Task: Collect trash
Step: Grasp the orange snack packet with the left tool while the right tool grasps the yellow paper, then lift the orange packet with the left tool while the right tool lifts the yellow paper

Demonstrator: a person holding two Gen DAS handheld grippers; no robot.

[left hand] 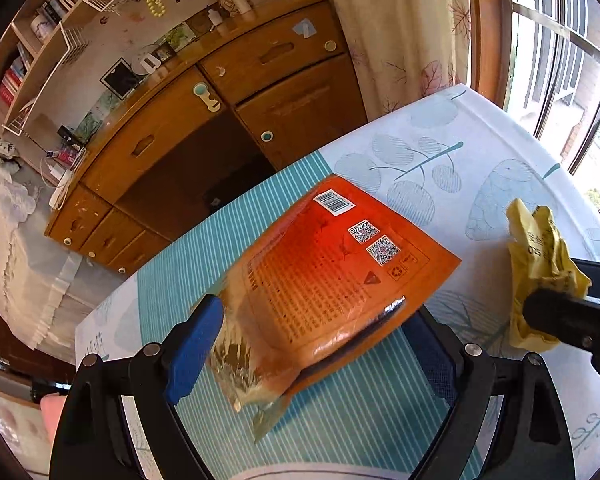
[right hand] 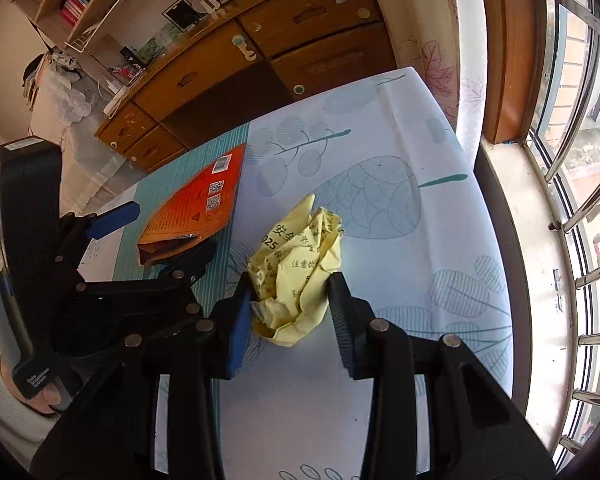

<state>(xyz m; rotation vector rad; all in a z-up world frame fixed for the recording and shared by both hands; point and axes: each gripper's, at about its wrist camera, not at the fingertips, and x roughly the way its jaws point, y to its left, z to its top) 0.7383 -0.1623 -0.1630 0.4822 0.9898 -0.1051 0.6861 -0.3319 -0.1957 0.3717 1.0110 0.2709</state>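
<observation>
A flat orange snack packet [left hand: 332, 272] with a barcode and QR codes lies on the teal striped band of the tablecloth [left hand: 460, 128]. My left gripper [left hand: 316, 312] stands open and straddles the packet's near end, one blue finger on each side. From the right wrist view the same packet [right hand: 196, 212] shows with the left gripper [right hand: 166, 236] around it. A crumpled yellow paper ball [right hand: 296, 272] with printed characters sits on the white leaf-patterned cloth [right hand: 380, 120]. My right gripper [right hand: 290, 282] is shut on it, both pads pressing its sides. The ball [left hand: 540, 256] and right gripper [left hand: 572, 288] appear at the left view's right edge.
A wooden cabinet [left hand: 220, 120] with drawers stands beyond the table's far edge, across a gap of floor. A curtain [left hand: 400, 20] and a barred window [right hand: 572, 160] with a sill [right hand: 520, 208] run along the table's right side. A hand [right hand: 48, 396] holds the left gripper.
</observation>
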